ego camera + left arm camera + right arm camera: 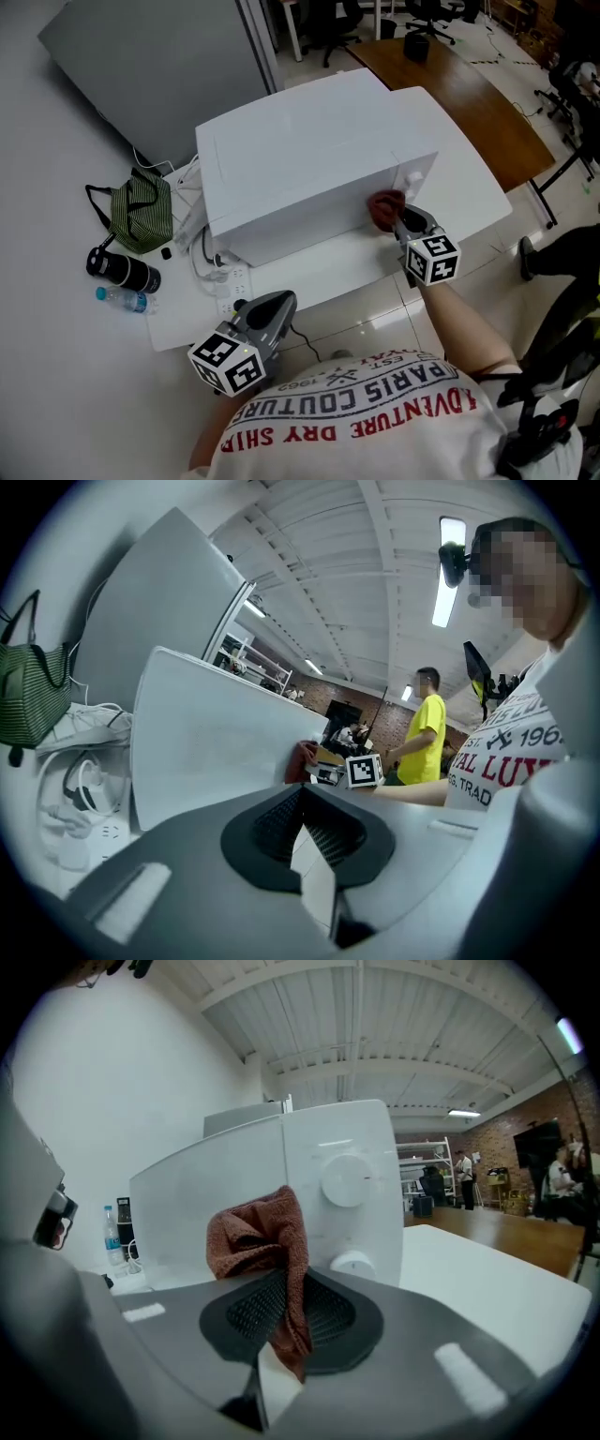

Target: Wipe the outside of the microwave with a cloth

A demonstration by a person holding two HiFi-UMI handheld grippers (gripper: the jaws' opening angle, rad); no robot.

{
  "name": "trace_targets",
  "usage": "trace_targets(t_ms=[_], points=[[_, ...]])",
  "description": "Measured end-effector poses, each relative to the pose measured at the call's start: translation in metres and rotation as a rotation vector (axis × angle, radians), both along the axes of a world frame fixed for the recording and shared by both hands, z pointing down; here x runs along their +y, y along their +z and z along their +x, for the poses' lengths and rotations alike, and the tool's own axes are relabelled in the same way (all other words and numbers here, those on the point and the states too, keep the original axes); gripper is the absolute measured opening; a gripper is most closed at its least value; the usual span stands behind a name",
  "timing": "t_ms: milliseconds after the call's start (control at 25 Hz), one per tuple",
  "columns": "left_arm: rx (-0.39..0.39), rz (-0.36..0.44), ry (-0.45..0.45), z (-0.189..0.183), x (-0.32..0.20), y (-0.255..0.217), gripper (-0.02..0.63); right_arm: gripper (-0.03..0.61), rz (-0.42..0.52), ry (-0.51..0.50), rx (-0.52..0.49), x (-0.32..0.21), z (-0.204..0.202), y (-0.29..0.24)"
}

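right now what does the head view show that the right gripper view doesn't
Only the head view: the green bag and the left tool. Only the right gripper view: two white dials, and the red cloth clamped in the right tool. Both: the white microwave, that cloth and that tool.

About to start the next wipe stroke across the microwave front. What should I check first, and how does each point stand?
1. Cloth clamped in right gripper jaws: ok.
2. Cloth pressed against microwave front: cannot tell.
3. Cloth off the upper dial: ok, though close beside it.
4. Left gripper away from the front, jaws shut on nothing: ok.
5. Cables left of the microwave, away from the cloth: ok.
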State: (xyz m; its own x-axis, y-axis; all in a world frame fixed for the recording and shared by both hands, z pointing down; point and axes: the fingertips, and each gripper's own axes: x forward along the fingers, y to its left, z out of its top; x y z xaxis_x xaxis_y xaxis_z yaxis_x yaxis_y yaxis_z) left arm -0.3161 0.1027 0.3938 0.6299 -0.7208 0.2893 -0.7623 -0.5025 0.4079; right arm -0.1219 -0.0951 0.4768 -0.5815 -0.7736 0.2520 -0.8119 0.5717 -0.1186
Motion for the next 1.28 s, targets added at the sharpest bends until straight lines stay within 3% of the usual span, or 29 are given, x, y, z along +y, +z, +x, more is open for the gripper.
trace_targets(t_ms=[400, 600, 760, 1000, 1160, 1280], points=[[0.022, 0.001, 0.022, 0.005, -0.014, 0.007, -0.005, 0.038, 0.001, -0.052, -0.008, 0.022, -0.001, -0.012], [0.02, 0.022, 0.072, 0.019, -0.018, 0.015, -0.006, 0.038, -0.097, -0.177, -0.069, 0.067, -0.01, -0.022], [0.021, 0.074, 0.152, 0.046, -0.021, 0.011, -0.005, 0.038, -0.127, -0.252, -0.105, 0.107, -0.01, -0.046], [0.006, 0.097, 0.203, 0.095, -0.036, 0.005, -0.005, 0.038, -0.13, -0.287, -0.184, 0.129, 0.02, -0.074], [-0.014, 0.098, 0.249, 0.154, -0.053, 0.004, -0.006, 0.038, -0.134, -0.331, -0.217, 0.118, 0.059, -0.075], [-0.016, 0.113, 0.23, 0.205, -0.078, 0.0, -0.005, 0.038, -0.138, -0.363, -0.233, 0.095, 0.103, -0.074]])
